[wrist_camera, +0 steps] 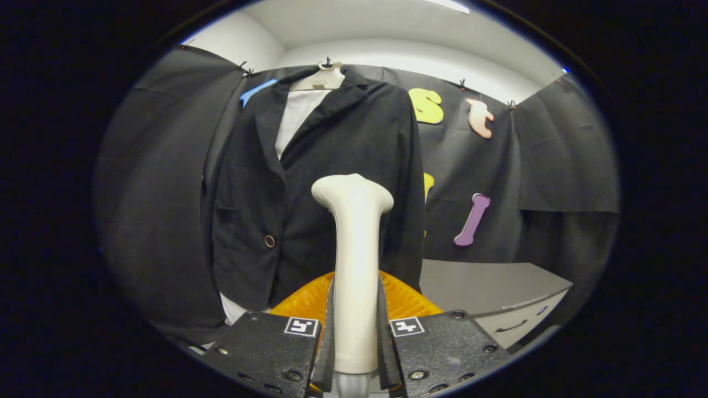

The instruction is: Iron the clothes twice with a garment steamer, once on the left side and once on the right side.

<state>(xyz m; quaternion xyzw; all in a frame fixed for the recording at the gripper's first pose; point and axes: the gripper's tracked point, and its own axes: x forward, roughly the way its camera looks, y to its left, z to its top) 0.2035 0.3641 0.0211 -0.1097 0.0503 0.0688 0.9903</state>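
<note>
gripper (354,331) fingers clamped on a cream garment steamer (354,260) held upright before a hanging black jacket (310,182), seemingly mid-pass; next, press its head along one side.

Cream steamer (354,260) against a black jacket (332,182)

The jacket hangs over a white shirt (293,119) (on a pale hanger (319,80)); black fingers (329,331) clamp the cream handle, with an orange ribbed surface (406,301) and grey cabinet (487,287) beyond.

1. Black cloth (564,160) drapes the booth's walls, clipped up along the top.
2. White wall and ceiling (398,33) show above it.
3. A grey cabinet (492,290) with drawer handles sits low, beside the cloth.
</note>
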